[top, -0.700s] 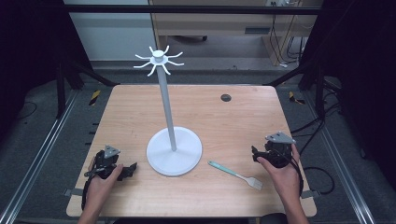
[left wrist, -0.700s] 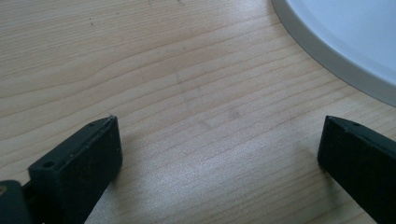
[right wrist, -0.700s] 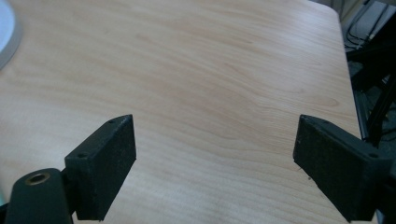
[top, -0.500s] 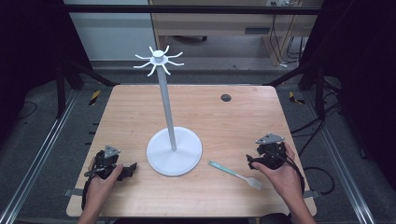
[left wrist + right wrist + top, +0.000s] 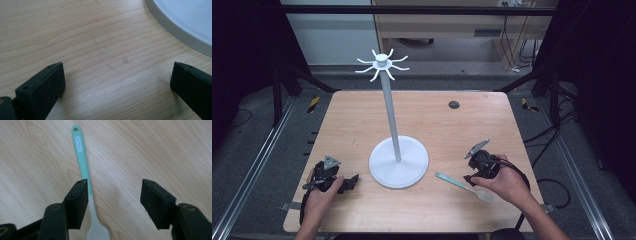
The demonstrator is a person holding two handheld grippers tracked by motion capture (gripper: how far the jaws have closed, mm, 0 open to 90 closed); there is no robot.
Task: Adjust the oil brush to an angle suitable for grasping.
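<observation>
Woodgrain table (image 5: 362, 120), slim teal-handled spatula (image 5: 81, 155).

Spatula (image 5: 82, 167) blade partly behind jaw.

Even overhead light falls on the table (image 5: 362, 125), whose wood stays bright while the surroundings beyond its edges sink into near black. The white stand (image 5: 398, 161) casts only a faint shadow. In the gripper views, soft sheen marks the wood grain, and the black jaws appear slightly blurred.
</observation>
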